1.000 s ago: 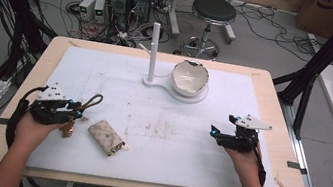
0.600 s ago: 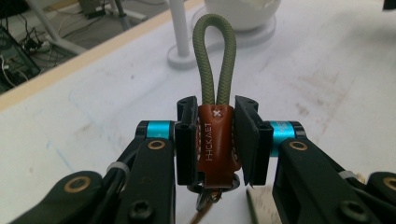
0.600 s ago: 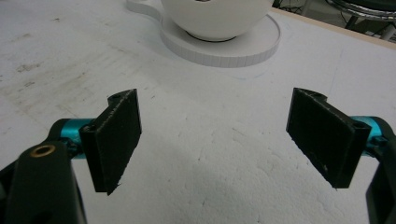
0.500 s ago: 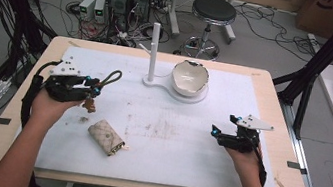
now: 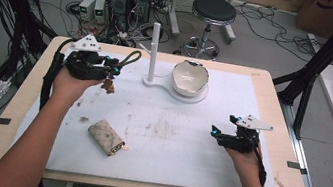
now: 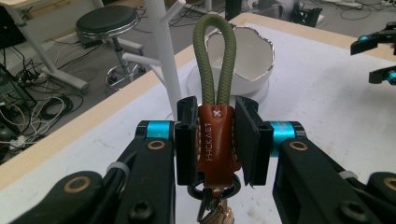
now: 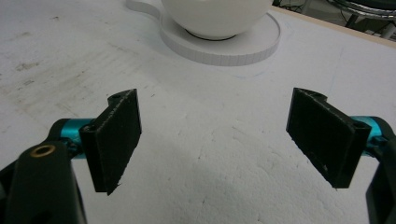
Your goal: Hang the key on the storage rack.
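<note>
Two black two-jaw grippers work over a pale wooden bench covered by a white foam mat. From the high view, the left gripper is raised at the far left of the mat, its jaws pinched on a brown leather key fob with an olive-green cord loop, the loop sticking out to the right and small metal keys dangling below. To its right, at the far middle of the mat, stands a white upright post with a short side peg on a flat white base, and on that same base sits a white bowl with a jagged, eggshell-like rim. Near the left hand's forearm, a beige quilted pouch lies flat on the mat, well apart from the left gripper. At the near right, the right gripper hovers low with its jaws parted and nothing between them. From the left gripper view, both pads press the sides of the leather fob, which stands upright with the cord loop rising above the jaws; the post and the bowl lie beyond, and the other gripper shows at the right edge. From the right gripper view, the right gripper is spread wide over bare mat, with the bowl on its round base farther off.
</note>
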A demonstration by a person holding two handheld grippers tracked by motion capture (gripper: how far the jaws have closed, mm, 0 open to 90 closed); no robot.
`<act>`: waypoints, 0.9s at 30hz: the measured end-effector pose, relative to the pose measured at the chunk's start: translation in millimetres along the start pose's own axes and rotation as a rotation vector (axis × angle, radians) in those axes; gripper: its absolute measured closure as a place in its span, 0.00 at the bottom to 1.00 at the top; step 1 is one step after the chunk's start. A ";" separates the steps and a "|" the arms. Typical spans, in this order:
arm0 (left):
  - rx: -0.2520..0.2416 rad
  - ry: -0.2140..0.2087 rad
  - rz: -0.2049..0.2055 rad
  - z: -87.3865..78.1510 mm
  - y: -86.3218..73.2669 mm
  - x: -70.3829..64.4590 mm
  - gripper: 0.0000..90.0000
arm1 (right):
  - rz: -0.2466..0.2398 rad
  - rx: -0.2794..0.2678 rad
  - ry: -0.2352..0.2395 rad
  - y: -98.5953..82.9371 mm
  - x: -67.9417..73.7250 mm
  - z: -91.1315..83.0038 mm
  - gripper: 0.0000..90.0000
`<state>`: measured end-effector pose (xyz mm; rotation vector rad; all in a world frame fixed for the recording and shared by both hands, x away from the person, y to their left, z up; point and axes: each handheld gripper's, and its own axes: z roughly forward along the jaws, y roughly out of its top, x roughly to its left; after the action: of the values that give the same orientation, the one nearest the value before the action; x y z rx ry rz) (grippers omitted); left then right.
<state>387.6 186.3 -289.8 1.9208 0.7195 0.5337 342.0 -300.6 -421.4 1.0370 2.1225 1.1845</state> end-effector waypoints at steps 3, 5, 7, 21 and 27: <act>-0.001 0.006 0.006 9.1 11.1 1.7 0.78 | -0.001 0.001 -0.001 -0.2 -0.3 -0.1 0.20; -0.008 0.010 0.001 16.6 18.1 2.9 0.78 | 0.000 0.003 -0.002 -0.2 -0.1 -0.3 0.20; -0.004 0.015 0.006 21.9 23.1 3.9 0.78 | -0.002 0.003 -0.001 -0.3 0.1 -0.5 0.20; 0.025 0.035 -0.017 46.6 29.0 13.5 0.78 | 0.000 0.005 -0.008 -3.8 -1.8 -3.9 0.20; 0.042 0.042 -0.020 55.2 27.7 17.3 0.78 | 0.003 0.009 -0.011 -4.7 -1.4 -4.9 0.20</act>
<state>442.3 153.0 -287.2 1.9441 0.7814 0.5524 337.5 -305.7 -422.9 1.0494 2.1204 1.1685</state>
